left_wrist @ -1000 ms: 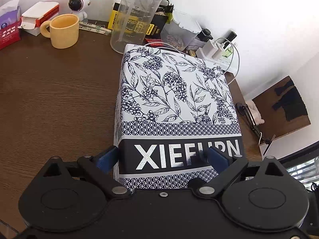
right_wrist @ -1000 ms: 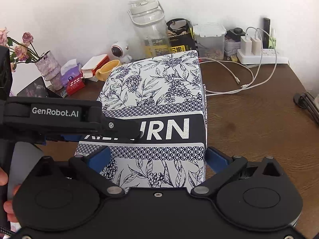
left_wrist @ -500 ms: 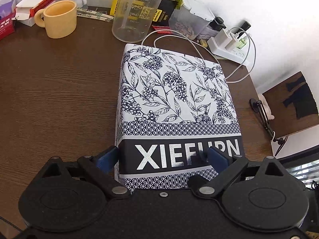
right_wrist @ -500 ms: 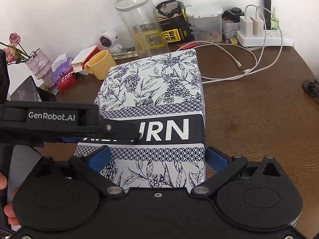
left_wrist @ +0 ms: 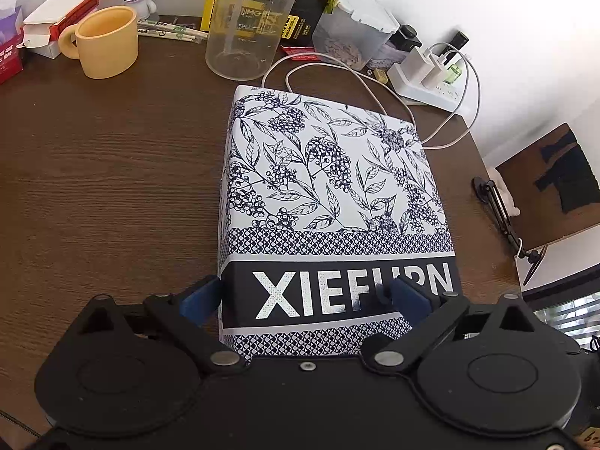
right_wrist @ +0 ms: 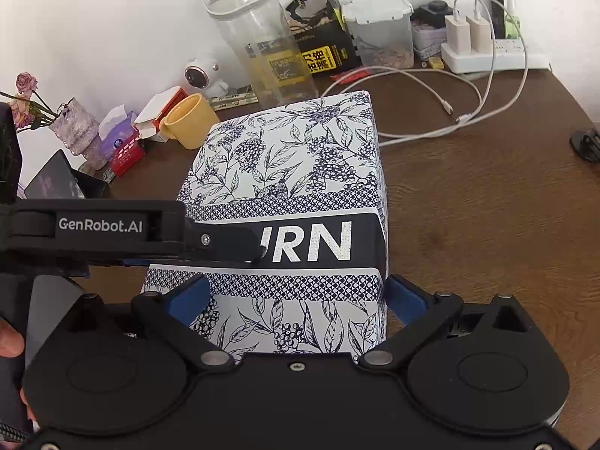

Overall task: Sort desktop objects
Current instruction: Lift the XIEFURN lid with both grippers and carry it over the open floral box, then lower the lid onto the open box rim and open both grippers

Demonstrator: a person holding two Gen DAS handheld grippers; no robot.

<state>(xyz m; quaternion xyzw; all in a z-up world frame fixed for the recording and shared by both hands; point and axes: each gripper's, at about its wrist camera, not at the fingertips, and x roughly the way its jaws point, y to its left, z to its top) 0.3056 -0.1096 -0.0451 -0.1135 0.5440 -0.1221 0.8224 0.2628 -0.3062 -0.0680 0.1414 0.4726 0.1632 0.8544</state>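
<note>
A large white box with a dark-blue leaf print and a "XIEFURN" band point(left_wrist: 330, 172) fills the middle of both views, above the brown table point(left_wrist: 112, 187). My left gripper point(left_wrist: 303, 296) is shut on its near end, one blue pad on the left side and the other over the lettering. In the right wrist view the same box point(right_wrist: 300, 157) sits between the blue pads of my right gripper point(right_wrist: 296, 300), which clamps its width. The left gripper point(right_wrist: 101, 225) reaches in from the left across the dark band.
Along the back wall stand a yellow mug point(left_wrist: 107, 41), a clear plastic jug point(left_wrist: 247, 18), a lidded container point(right_wrist: 378, 33), a white power strip point(right_wrist: 487, 60) with looping cables point(right_wrist: 431, 86), and a small robot figure point(right_wrist: 198, 75). A vase of dried roses point(right_wrist: 71, 131) stands at the left.
The box, held by both grippers, has drawn away from the back-wall clutter. More table and the white cable now show beyond its far edge.
</note>
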